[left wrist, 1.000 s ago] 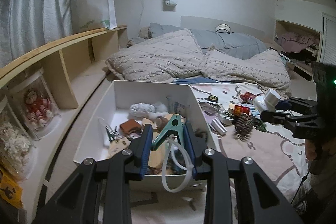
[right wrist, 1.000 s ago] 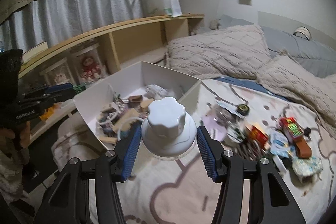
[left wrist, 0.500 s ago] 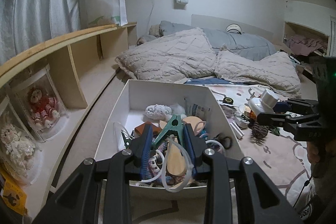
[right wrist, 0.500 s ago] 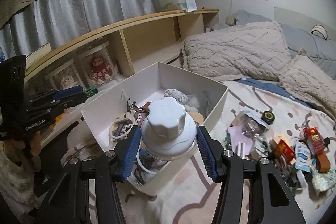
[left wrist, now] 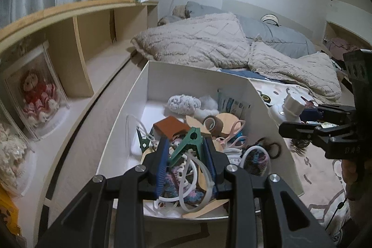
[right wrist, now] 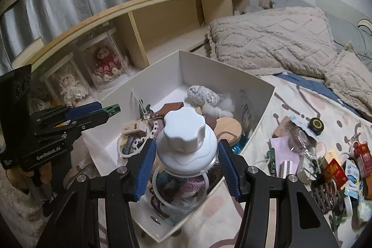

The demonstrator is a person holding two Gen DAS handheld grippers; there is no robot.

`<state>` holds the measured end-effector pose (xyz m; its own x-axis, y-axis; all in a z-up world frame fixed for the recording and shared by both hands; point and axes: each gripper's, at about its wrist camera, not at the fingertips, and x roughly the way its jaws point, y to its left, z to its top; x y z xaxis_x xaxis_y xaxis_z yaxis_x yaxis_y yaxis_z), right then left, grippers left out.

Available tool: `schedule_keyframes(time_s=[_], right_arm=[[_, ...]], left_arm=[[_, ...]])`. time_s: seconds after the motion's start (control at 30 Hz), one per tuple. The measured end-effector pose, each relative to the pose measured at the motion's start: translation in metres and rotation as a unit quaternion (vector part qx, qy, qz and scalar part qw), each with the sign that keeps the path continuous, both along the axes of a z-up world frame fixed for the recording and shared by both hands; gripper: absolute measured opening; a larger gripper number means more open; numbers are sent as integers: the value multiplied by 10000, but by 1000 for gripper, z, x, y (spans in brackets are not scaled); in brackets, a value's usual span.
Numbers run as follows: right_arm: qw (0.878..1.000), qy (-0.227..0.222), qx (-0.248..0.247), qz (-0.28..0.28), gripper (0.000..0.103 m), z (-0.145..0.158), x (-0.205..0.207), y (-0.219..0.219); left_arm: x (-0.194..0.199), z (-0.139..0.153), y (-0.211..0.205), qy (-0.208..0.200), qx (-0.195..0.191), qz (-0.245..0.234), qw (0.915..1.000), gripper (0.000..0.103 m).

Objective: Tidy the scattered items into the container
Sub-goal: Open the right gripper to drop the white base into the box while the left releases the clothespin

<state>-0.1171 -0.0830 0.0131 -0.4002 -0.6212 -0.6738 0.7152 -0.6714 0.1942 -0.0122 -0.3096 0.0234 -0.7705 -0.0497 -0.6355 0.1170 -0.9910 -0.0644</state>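
Left gripper [left wrist: 186, 163]: green plastic spring clamp [left wrist: 187, 143] is being gripped.
Right gripper [right wrist: 184, 165]: white scalloped-lid clear jar [right wrist: 184, 140] is being gripped.
Relation: both are being held over the open white cardboard box's [right wrist: 253, 90] near edge.

1. The box [left wrist: 144, 94] sat on the bed cover [right wrist: 290, 113], with the shelf [left wrist: 76, 22] along its left side.
2. Pillows [left wrist: 197, 43] lay behind the box.
3. Two cased dolls [right wrist: 105, 62] stood in the shelf, left of the box.
4. Inside the box lay yarn [left wrist: 183, 104] at the back, a wooden disc [right wrist: 227, 128] towards the right wall, and scissors [left wrist: 234, 134] near the middle.
5. The left gripper [left wrist: 186, 155] hung over the box's near end with a clip [left wrist: 188, 143] between its pads.
6. The right gripper [right wrist: 186, 162] held a lid [right wrist: 184, 138] over the box's near right corner.
7. Loose items [right wrist: 325, 162] lay scattered on the cover, right of the box.
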Motion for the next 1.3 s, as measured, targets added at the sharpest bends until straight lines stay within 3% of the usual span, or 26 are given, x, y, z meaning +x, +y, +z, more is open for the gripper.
schedule_keyframes(time_s=[0.73, 0.77, 0.83, 0.87, 1.07, 1.13, 1.3], right_arm=[[9970, -519, 567, 67, 56, -34, -15, -49], [9971, -526, 544, 6, 59, -34, -17, -48], [9975, -510, 460, -148, 79, -33, -23, -45], [9977, -470, 432, -217, 95, -32, -24, -44], [9990, -239, 300, -247, 96, -23, -21, -37], [9991, -252, 282, -215, 96, -22, -20, -34], [9992, -261, 239, -170, 96, -20, -17, -30]], left_arm=[[-28, -19, -26, -527, 489, 220, 9972, 30], [-29, -18, -27, -512, 509, 240, 9971, 30], [-32, -17, -28, -486, 543, 273, 9970, 30], [-33, -16, -29, -468, 553, 304, 9969, 30], [-36, -15, -33, -460, 744, 388, 9954, 31], [-35, -15, -34, -474, 785, 416, 9949, 41], [-32, -12, -33, -440, 762, 472, 9950, 55]])
